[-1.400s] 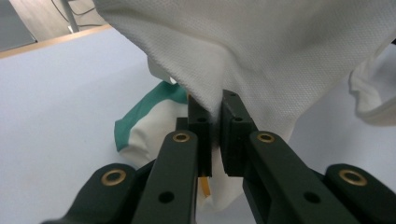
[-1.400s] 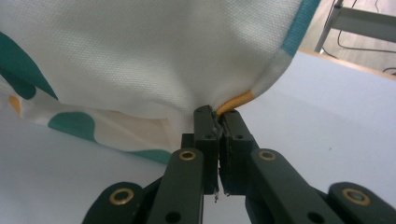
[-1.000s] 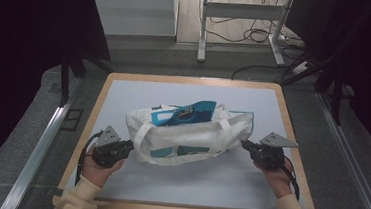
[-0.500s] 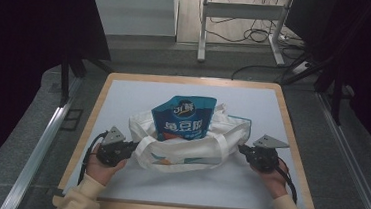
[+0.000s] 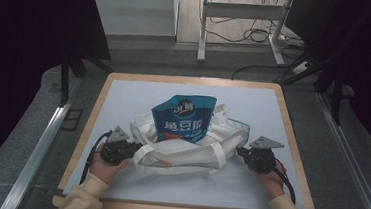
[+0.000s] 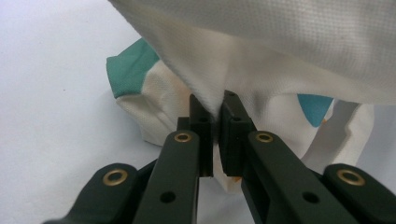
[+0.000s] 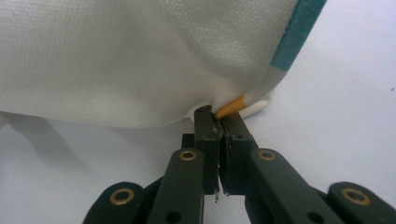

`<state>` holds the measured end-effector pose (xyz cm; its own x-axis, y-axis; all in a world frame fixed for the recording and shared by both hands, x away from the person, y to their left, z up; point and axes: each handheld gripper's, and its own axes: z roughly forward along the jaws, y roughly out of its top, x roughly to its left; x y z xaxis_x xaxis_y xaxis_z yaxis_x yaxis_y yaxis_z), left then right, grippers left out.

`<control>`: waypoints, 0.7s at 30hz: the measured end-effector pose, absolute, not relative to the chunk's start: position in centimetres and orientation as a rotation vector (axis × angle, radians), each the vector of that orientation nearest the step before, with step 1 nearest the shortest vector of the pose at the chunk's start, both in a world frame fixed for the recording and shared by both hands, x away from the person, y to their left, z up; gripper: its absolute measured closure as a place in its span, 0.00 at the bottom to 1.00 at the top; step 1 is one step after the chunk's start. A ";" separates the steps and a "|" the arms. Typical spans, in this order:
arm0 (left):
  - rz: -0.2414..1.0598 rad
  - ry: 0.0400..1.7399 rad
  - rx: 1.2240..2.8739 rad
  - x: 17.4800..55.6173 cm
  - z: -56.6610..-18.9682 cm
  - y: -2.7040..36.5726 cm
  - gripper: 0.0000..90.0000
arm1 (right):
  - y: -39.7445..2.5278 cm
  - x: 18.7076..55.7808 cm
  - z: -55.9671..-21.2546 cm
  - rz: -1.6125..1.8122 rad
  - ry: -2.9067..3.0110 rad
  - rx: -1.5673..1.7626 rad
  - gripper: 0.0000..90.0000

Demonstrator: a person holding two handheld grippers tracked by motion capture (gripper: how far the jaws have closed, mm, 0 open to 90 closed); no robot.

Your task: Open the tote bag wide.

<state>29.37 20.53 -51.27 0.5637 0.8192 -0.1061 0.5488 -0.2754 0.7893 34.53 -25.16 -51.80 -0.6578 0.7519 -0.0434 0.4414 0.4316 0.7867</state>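
A white cloth tote bag (image 5: 189, 152) lies on the table's pale blue mat, stretched between my two grippers. A blue pouch with white lettering (image 5: 184, 122) stands half out of the bag's mouth, leaning toward the far side. My left gripper (image 5: 130, 150) is shut on the bag's left edge; its jaws pinch white fabric (image 6: 215, 109) in the left gripper view. My right gripper (image 5: 241, 152) is shut on the bag's right edge, clamping a corner with orange and teal trim (image 7: 229, 107) in the right gripper view.
The wooden-framed table (image 5: 98, 102) has bare mat behind and in front of the bag. Beyond the far edge, a white metal stand (image 5: 240, 23) and cables lie on the floor. Dark frame posts flank both sides.
The blue pouch has slid out of the bag's mouth toward the far side and now stands more upright. Both grippers have drawn nearer to me, pulling the bag with them.
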 end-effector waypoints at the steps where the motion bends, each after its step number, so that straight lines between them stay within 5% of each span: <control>1: 0.411 1.100 1.964 29.4 -51.3 20.6 0.95 | -25.2 34.5 -51.8 1.094 2.300 1.016 0.95; 7: 0.399 1.103 1.978 29.1 -51.0 20.8 0.90 | -25.5 34.5 -51.6 1.105 2.304 1.038 0.78; 10: 0.415 1.094 1.954 28.5 -50.4 21.3 0.75 | -26.4 33.8 -50.7 1.154 2.250 1.062 0.60; 13: 0.462 1.105 1.884 27.6 -49.1 22.0 0.63 | -27.3 33.2 -49.8 1.190 2.191 1.084 0.54; 17: 0.485 1.106 1.824 27.0 -47.8 22.6 0.56 | -28.2 32.7 -48.8 1.239 2.149 1.102 0.53; 21: 0.521 1.087 1.733 25.9 -45.4 23.7 0.63 | -29.1 32.3 -46.9 1.320 2.113 1.098 0.70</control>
<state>25.92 23.67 -45.42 0.5062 0.8518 -0.1349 0.4290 -0.1130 0.8962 32.26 -29.11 -46.88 -0.6024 0.7960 0.0584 0.4015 0.2390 0.8841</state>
